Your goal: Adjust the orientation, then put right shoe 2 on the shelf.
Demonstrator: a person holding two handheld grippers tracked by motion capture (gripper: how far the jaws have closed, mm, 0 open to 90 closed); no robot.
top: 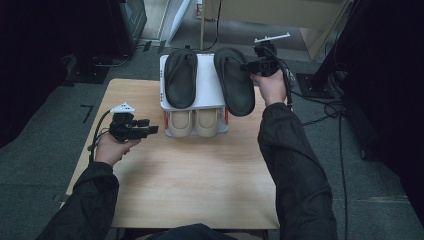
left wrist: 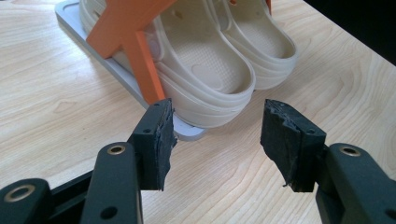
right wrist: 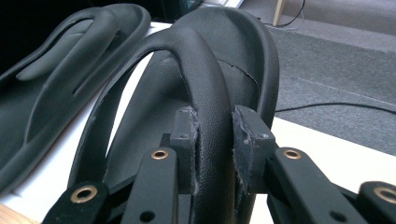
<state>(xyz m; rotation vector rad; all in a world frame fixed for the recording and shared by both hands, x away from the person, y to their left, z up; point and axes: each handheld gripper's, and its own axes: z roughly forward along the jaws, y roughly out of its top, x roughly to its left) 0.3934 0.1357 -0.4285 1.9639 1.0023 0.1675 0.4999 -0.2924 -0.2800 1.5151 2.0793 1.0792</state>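
Note:
Two black flip-flops lie on the white top shelf [top: 207, 86] of a small shoe rack. My right gripper [top: 248, 65] [right wrist: 214, 128] is shut on the strap of the right flip-flop [top: 236, 87] [right wrist: 233, 42], which hangs tilted over the shelf's right edge. The left flip-flop [top: 180, 77] [right wrist: 56, 79] lies flat on the shelf. A pair of beige clogs [top: 193, 122] [left wrist: 205, 60] sits on the lower shelf. Left of the rack, my left gripper [top: 150, 126] [left wrist: 215, 140] is open with nothing between its jaws, pointing at the heel of the nearer clog.
The rack has orange supports [left wrist: 135, 42] and a grey base plate [left wrist: 70, 14], and stands at the far edge of a wooden table [top: 195, 185]. Cables [top: 330, 107] and dark furniture lie on the grey floor around it.

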